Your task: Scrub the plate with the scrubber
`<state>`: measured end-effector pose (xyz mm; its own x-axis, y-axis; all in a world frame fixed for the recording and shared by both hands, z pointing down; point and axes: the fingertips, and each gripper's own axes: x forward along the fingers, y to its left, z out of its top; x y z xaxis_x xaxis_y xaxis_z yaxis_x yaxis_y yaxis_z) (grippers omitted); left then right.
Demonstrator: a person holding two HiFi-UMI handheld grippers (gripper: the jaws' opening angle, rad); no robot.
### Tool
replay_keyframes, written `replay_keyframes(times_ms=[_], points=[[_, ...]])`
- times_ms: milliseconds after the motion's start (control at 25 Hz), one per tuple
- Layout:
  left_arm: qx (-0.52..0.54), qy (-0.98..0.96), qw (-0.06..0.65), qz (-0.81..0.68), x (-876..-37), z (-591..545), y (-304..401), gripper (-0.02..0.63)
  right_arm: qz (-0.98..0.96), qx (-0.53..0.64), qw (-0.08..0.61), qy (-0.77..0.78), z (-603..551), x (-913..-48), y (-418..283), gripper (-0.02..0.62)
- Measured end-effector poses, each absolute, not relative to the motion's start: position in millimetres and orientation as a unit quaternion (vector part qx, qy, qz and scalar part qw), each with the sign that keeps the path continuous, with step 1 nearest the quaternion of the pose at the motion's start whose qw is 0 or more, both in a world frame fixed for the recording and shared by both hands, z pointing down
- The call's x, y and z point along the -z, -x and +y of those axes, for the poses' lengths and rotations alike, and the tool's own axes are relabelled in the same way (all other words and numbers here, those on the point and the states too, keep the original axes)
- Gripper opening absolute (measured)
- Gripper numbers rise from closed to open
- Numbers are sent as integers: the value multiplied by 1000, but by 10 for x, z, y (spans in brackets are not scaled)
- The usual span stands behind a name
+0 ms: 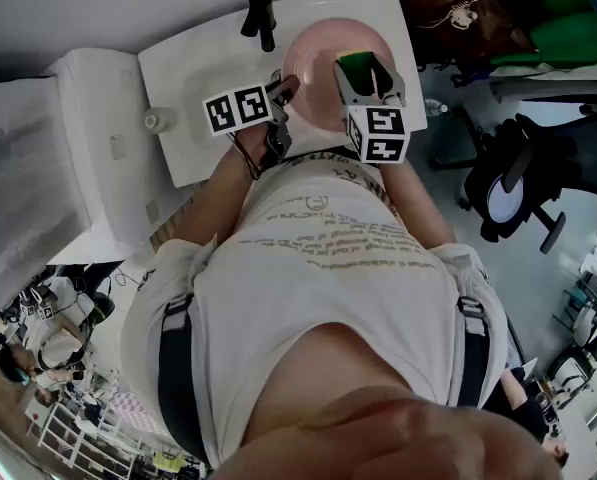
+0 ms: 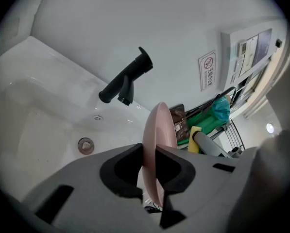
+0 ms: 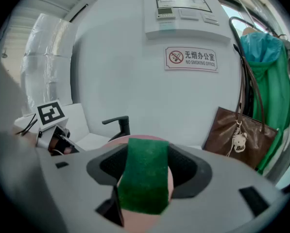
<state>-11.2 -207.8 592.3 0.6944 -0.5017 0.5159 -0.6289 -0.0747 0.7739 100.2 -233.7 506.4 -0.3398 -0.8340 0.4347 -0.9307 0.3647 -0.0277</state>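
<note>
The left gripper (image 2: pixel 145 169) was clamped on the rim of the pink plate (image 2: pixel 160 130), which stood on edge above the sink (image 2: pixel 33 125). The right gripper (image 3: pixel 144 171) was clamped on the green scrubber (image 3: pixel 145 193), just at the plate's face (actual contact unclear). A black tap (image 2: pixel 127 79) stood behind.

Plate (image 1: pixel 316 73) above sink (image 1: pixel 193 78), beside faucet (image 1: pixel 262 16)
</note>
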Motion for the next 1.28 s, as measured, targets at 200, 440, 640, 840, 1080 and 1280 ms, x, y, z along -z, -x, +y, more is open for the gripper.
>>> replay_keyframes(times_ms=[200,440,640,840,1080,1280], points=[[-61,-704,588,-394,-6128,-1975,229,52,-806,-141,182,-545,-2318,-5109,-1009,255],[-75,-659,614,-427,-6470,-1804,511,52,-810,-145,186,-537,-2302,-5161,-952,255],[-90,-620,635,-452,-6712,-1664,768,54,-820,-150,193,-518,-2263,-5205,-847,255],[-83,-565,667,-478,-6879,-1557,958,55,-825,-143,185,-515,-2267,-5200,-812,255],[-58,-508,697,-502,-7020,-1486,1177,61,-835,-153,165,-503,-2278,-5164,-699,255],[-34,-452,727,-515,-7165,-1391,1263,67,-835,-154,166,-502,-2343,-5156,-710,255]])
